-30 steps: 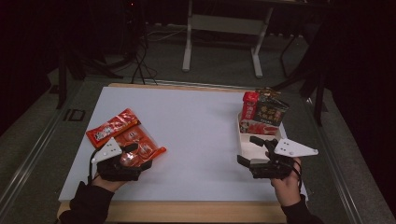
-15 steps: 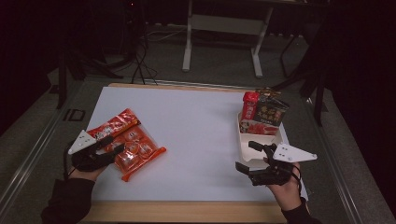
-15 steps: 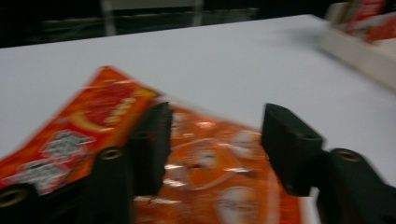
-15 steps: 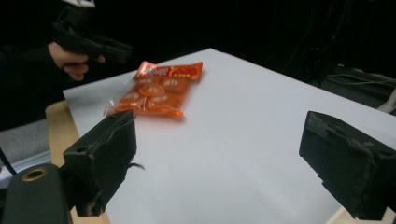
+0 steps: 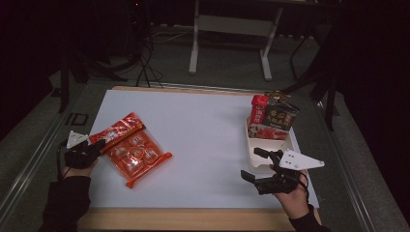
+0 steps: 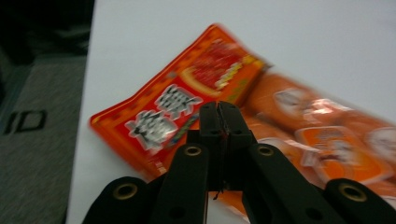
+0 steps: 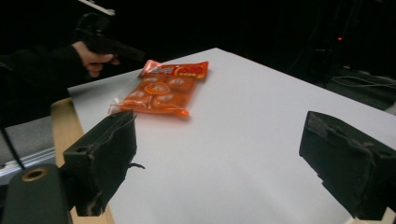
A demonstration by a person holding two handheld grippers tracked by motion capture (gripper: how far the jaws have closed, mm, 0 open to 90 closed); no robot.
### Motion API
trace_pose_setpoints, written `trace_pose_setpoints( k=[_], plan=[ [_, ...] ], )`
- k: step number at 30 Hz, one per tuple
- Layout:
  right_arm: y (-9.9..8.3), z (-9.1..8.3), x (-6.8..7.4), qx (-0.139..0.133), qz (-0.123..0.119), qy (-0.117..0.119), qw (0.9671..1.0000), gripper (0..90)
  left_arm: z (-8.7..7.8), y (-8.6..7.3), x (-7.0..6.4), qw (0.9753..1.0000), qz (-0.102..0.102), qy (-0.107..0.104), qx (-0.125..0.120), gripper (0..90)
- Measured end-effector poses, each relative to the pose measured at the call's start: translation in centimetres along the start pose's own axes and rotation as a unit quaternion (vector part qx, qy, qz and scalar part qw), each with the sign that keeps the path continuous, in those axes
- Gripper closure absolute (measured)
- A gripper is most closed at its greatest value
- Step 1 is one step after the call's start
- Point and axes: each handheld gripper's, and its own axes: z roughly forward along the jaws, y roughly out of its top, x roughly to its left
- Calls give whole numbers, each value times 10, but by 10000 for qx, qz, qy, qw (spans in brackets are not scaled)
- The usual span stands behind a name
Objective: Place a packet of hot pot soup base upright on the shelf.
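A red snack packet [image 5: 117, 130] lies at the left of the white mat, overlapping an orange bag of several small packs [image 5: 138, 157]. My left gripper [image 5: 100, 145] sits at the mat's left edge and points at the packet. Its jaws are shut, and their tips [image 6: 219, 109] hover over the red packet [image 6: 173, 112] with nothing seen between them. The orange bag [image 6: 322, 135] lies just beyond it. My right gripper [image 5: 255, 164] is open near the front right, beside a white tray [image 5: 270, 147]. Between its wide-apart jaws, my right gripper [image 7: 224, 163] has bare mat.
The tray holds a red carton [image 5: 259, 108], a dark box [image 5: 281, 116] and a red-and-white pack [image 5: 263, 131]. The table's wooden front edge [image 5: 193, 220] lies below the mat. The other hand and its gripper [image 7: 107, 42] appear beyond the orange bag [image 7: 159, 95].
My left gripper has pulled back left off the orange bag to the mat's edge. The right gripper has shifted slightly toward the front, still open.
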Motion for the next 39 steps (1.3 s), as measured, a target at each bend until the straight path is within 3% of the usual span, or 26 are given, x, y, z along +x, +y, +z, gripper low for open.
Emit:
trace_pose_setpoints(
  k=[3,5,11,15,20,29,39],
  plan=[
    [0,0,0,2,45,89,10000,109,9,-3,7,9997,-10,120,202,900],
    [0,1,1,-2,54,93,9999,109,15,-5,10,9994,-115,80,319,900],
    [-1,1,0,7,77,98,9999,109,26,-13,8,9979,-81,39,638,900],
    [-1,1,0,8,88,103,9999,109,26,-12,8,9979,-108,19,644,900],
    [-2,2,-1,51,131,110,9998,109,29,-10,4,9973,59,-68,732,900],
    [-1,5,0,91,133,143,9998,109,32,-8,3,9969,66,-154,765,900],
    [-1,2,-1,79,142,107,9998,109,26,-7,-2,9963,15,-77,852,900]
  ],
)
